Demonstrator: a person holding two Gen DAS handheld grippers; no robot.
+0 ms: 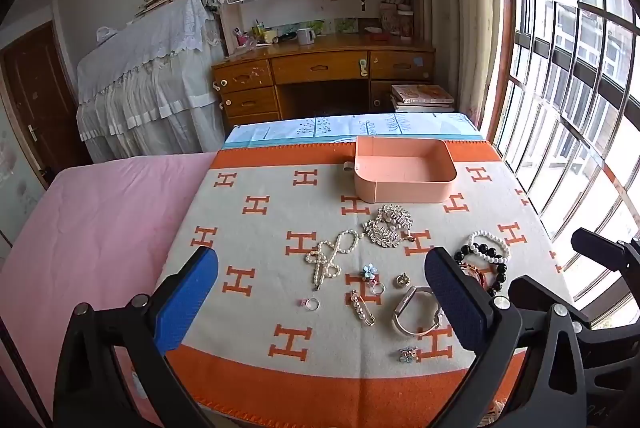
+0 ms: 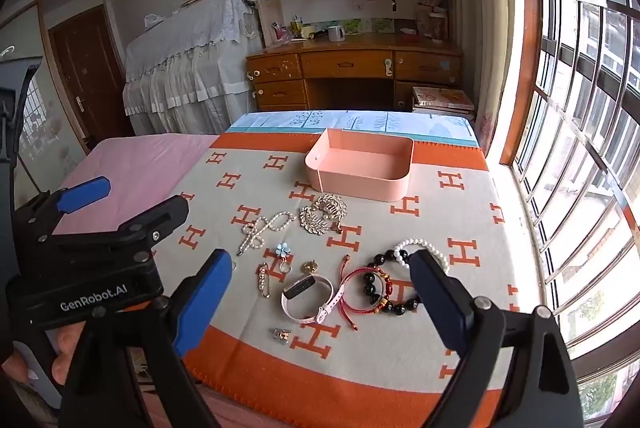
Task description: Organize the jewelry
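Several jewelry pieces lie on an orange-and-cream H-patterned blanket (image 1: 256, 236): a pearl necklace (image 1: 328, 260), a rhinestone comb (image 1: 390, 226), a pink watch (image 2: 308, 298), a black bead bracelet (image 2: 380, 288), a white pearl bracelet (image 2: 424, 250), a red cord bracelet (image 2: 352, 284), rings and brooches. Behind them stands an empty pink box (image 1: 404, 172). My left gripper (image 1: 320, 296) hovers open above the near pieces, nothing between its blue pads. My right gripper (image 2: 320, 292) is open too, over the watch and bracelets. The left gripper (image 2: 96, 224) also shows in the right wrist view, held by a hand.
The blanket lies on a bed with a pink sheet (image 1: 88, 220) to the left. A barred window (image 1: 580, 108) runs along the right. Beyond the bed stand a wooden desk (image 1: 320, 76), bookshelves and a lace-covered piece of furniture (image 1: 152, 76).
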